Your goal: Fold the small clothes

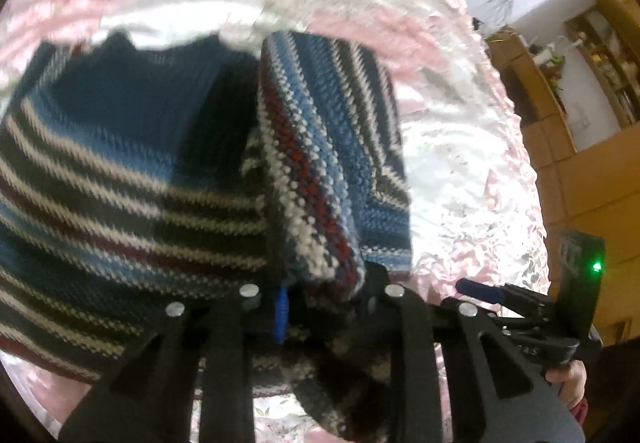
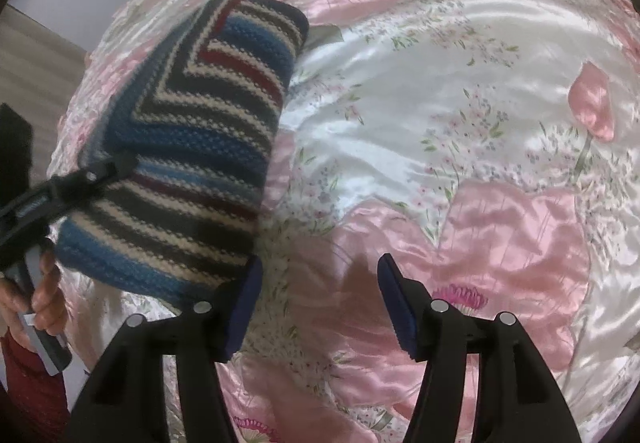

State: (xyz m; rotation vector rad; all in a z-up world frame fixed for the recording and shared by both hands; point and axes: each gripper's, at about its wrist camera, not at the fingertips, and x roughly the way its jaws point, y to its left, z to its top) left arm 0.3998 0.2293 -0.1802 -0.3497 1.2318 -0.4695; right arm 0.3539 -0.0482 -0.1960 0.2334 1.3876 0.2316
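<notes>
Striped knit sweater (image 2: 192, 147) folded, lying on pink floral satin bedspread (image 2: 460, 147). Long axis running from near edge up and away in right wrist view; stripes crosswise. Left claw (image 1: 316, 295) clamped on sweater edge. Right claw (image 2: 320, 307) spread apart, empty, just beside sweater's near corner. No legible writing.

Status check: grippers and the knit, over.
Left gripper shut on striped blue knit garment, lifted. Right gripper open, empty, over pink floral satin bedspread. No obstruction.
</notes>
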